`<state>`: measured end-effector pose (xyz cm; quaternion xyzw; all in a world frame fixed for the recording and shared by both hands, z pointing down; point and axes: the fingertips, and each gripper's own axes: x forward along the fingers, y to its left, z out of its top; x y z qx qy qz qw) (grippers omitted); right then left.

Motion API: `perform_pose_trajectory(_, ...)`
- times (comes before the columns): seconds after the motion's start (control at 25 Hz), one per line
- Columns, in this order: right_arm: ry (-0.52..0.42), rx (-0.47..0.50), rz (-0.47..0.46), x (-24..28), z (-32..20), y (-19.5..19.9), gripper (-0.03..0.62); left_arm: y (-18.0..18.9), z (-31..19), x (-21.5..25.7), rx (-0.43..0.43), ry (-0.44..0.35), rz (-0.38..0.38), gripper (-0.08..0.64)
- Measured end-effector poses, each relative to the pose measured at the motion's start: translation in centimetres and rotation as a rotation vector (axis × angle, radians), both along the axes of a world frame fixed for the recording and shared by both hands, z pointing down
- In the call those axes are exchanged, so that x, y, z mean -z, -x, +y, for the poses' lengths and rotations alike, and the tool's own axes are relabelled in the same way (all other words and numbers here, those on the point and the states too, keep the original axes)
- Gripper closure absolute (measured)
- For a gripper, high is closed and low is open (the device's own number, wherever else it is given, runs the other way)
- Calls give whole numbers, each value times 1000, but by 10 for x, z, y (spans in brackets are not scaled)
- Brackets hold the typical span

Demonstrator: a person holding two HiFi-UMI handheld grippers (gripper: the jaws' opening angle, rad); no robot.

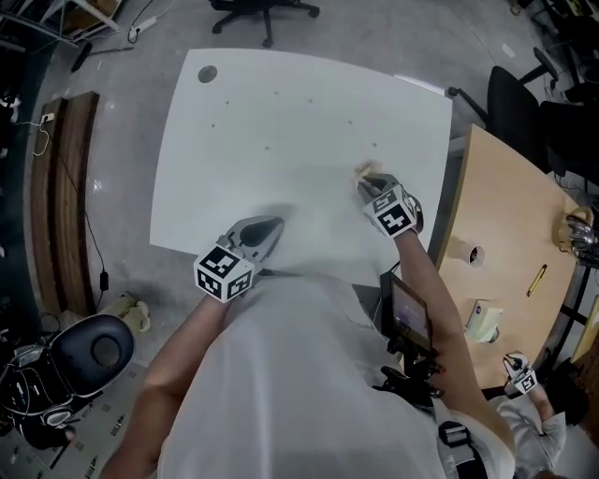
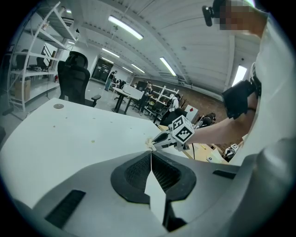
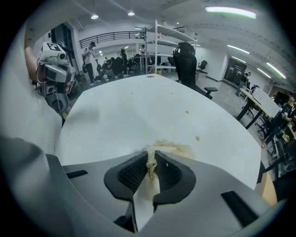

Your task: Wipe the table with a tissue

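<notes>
The white table (image 1: 281,140) carries a few small brownish spots (image 3: 197,138). My right gripper (image 1: 367,180) is shut on a crumpled, stained tissue (image 3: 166,148) and points steeply down, with the tissue (image 1: 367,170) lying against the tabletop near the table's right side. In the right gripper view the wad is pinched between the two dark pads (image 3: 132,173). My left gripper (image 1: 271,227) hovers over the near edge of the table, its jaws closed together with nothing between them. The left gripper view shows the right gripper (image 2: 159,141) and the tissue (image 2: 150,144) beyond the shut jaws.
A wooden desk (image 1: 524,243) stands to the right with a tape roll (image 1: 465,252) and a yellow pen (image 1: 536,280) on it. A round hole (image 1: 207,73) sits at the table's far left corner. Office chairs (image 1: 265,11) stand beyond the table, and a bench (image 1: 64,201) to the left.
</notes>
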<state>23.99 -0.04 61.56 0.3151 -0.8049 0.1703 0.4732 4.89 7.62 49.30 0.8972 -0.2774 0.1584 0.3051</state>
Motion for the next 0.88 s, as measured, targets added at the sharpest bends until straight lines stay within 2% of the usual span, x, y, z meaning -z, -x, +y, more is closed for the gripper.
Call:
perform_pose_trajectory(0.68, 21, -243, -99, 1, -29, 24, 537, 50, -20, -6, -32, 27, 32, 552)
perform_pose_trajectory(0.88, 21, -259, -128, 2, -38, 44, 537, 63, -25, -7, -33, 34, 34, 552)
